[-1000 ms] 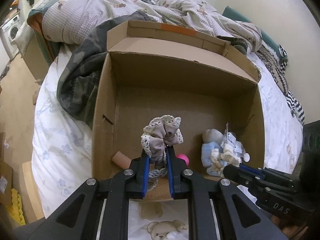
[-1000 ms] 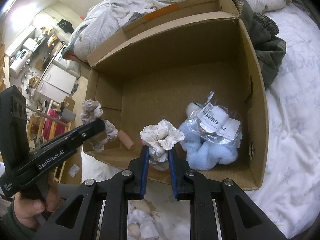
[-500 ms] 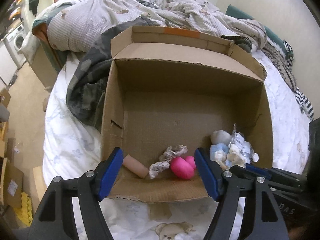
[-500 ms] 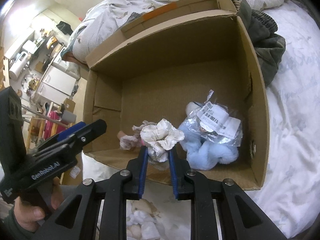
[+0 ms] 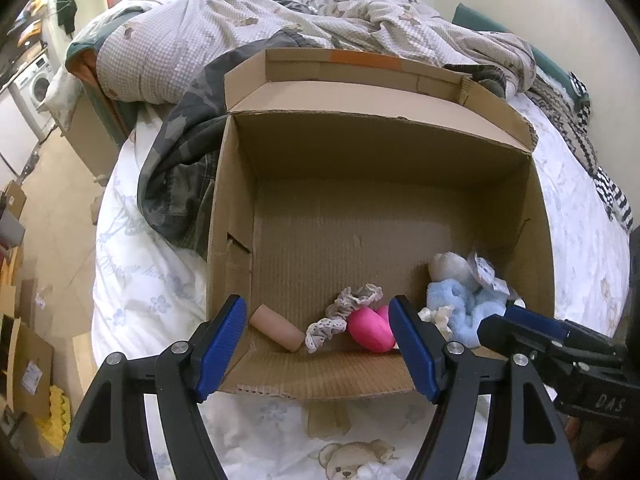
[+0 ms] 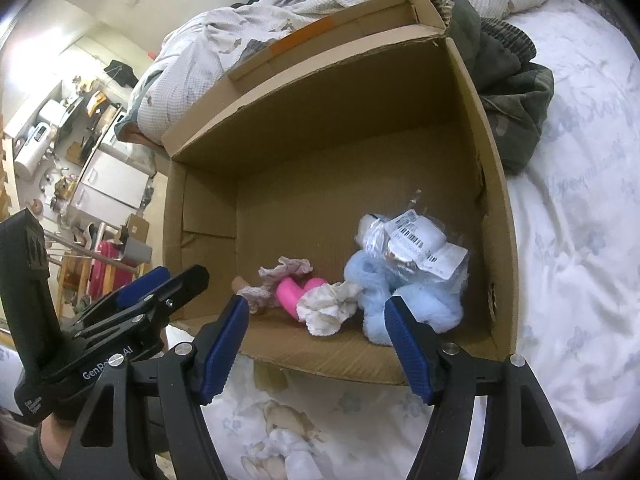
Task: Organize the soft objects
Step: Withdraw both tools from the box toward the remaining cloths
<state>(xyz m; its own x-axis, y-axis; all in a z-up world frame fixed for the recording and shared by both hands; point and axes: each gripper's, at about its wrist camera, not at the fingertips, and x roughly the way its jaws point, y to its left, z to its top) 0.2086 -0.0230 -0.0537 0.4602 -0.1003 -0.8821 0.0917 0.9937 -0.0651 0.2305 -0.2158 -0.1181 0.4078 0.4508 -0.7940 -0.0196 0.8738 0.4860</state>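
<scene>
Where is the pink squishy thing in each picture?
Left wrist view: the pink toy lies low in the middle, on the cardboard box floor near its front edge, just left of the right blue finger.
Right wrist view: the pink toy lies left of middle, partly behind the white scrunchie.
Shared landmark: the blue plush toy to its right.

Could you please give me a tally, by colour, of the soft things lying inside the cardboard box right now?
Grey with lace trim: 1, the grey scrunchie
Cream-white: 1, the white scrunchie
Pink: 1, the pink toy
Light blue: 1, the blue plush, still in its plastic wrap
Beige: 1, the beige roll
Total: 5, all near the front wall of the box
</scene>
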